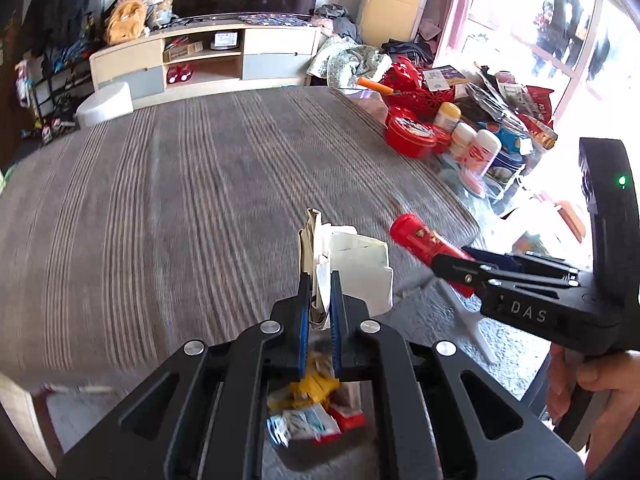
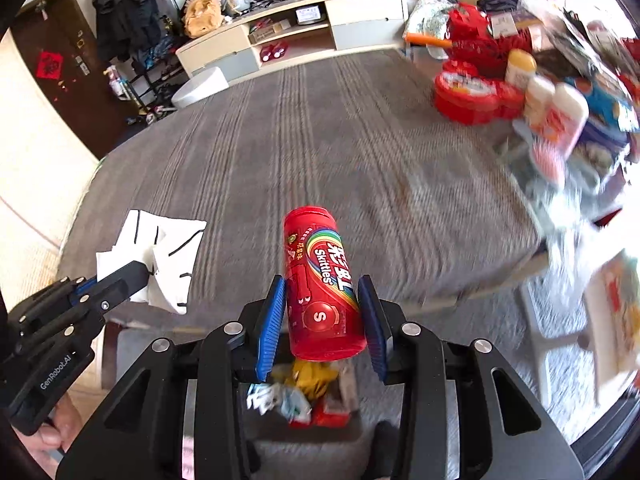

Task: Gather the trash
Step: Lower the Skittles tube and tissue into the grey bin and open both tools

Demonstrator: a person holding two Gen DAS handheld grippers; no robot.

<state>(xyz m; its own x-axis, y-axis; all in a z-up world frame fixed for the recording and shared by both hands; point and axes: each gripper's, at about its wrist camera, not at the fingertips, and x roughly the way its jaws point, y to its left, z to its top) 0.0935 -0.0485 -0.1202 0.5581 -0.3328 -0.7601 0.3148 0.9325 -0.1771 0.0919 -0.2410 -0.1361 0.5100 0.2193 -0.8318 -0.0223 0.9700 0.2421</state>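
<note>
1. Trash is what I carry in both hands: a wad of white paper [image 1: 352, 264] in my left tongs [image 1: 320, 300] and a red candy tube [image 2: 320, 280] in my right tongs [image 2: 324, 308].
2. Left tongs are pressed nearly together on the paper; the wad sticks up past the tips toward 12 o'clock and bulges to 2 o'clock in the left wrist view.
3. Right tongs are clamped on the tube, one blue pad on each side of its lower half. Its long axis runs along the tongs, the cap end toward 12 o'clock and the base toward 6 o'clock.
4. Both loads hang in the air above the near edge of the grey striped worktop [image 1: 180, 184], touching nothing but the pads.
5. What matters next is what lies under me. A heap of wrappers [image 2: 308, 396], yellow, white and red, shows between and below the arms of each tongs at 6 o'clock in both views. I judge that heap to be the bin or bag; its rim I cannot make out through the blur.
6. Seen from the left wrist, the tube [image 1: 424, 248] is at 3 o'clock of the paper, just beside it. Neither hand looks clearly nearer the heap.
7. My judgement: each load must come straight over the heap before the pads part, or the tube could roll off.
</note>
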